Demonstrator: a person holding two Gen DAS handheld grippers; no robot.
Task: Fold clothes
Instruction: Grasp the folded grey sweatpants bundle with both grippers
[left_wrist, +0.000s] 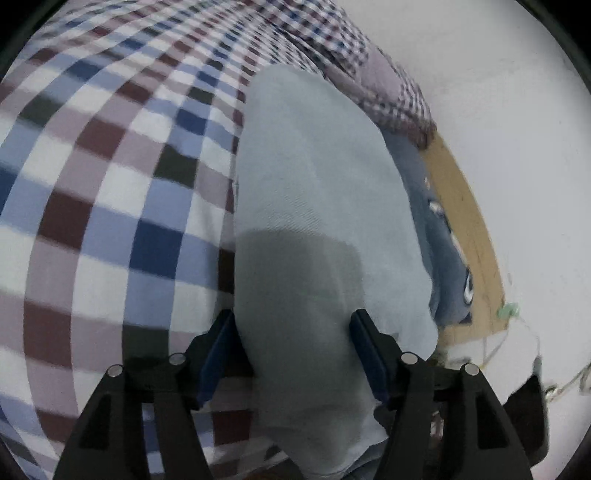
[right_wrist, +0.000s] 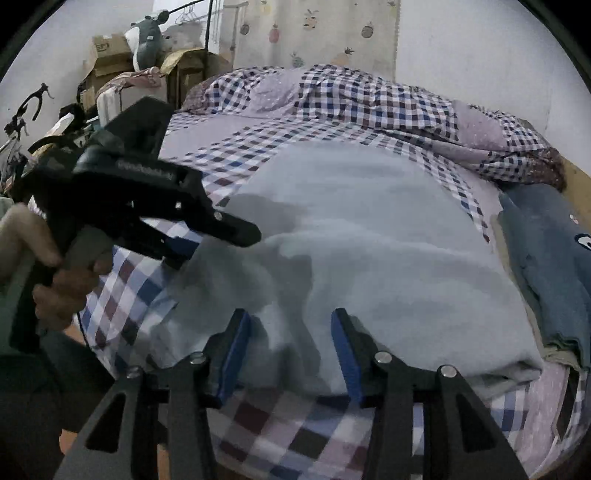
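Note:
A pale grey-blue garment (left_wrist: 314, 184) lies folded on the checked bed sheet (left_wrist: 110, 184). In the left wrist view my left gripper (left_wrist: 291, 325) stands open astride its near end, with the cloth lying between the blue pads (left_wrist: 218, 350) and not pinched. In the right wrist view the same garment (right_wrist: 369, 240) spreads across the bed. My right gripper (right_wrist: 290, 325) is open over its near edge, nothing clamped. The left gripper (right_wrist: 218, 242), held by a hand (right_wrist: 55, 295), sits at the garment's left edge.
A folded blue denim piece (right_wrist: 546, 258) lies at the bed's right side, beside the wooden bed edge (left_wrist: 465, 206). A crumpled checked quilt (right_wrist: 369, 99) is heaped at the far end. Cardboard boxes (right_wrist: 110, 55) and clutter stand at the far left by the wall.

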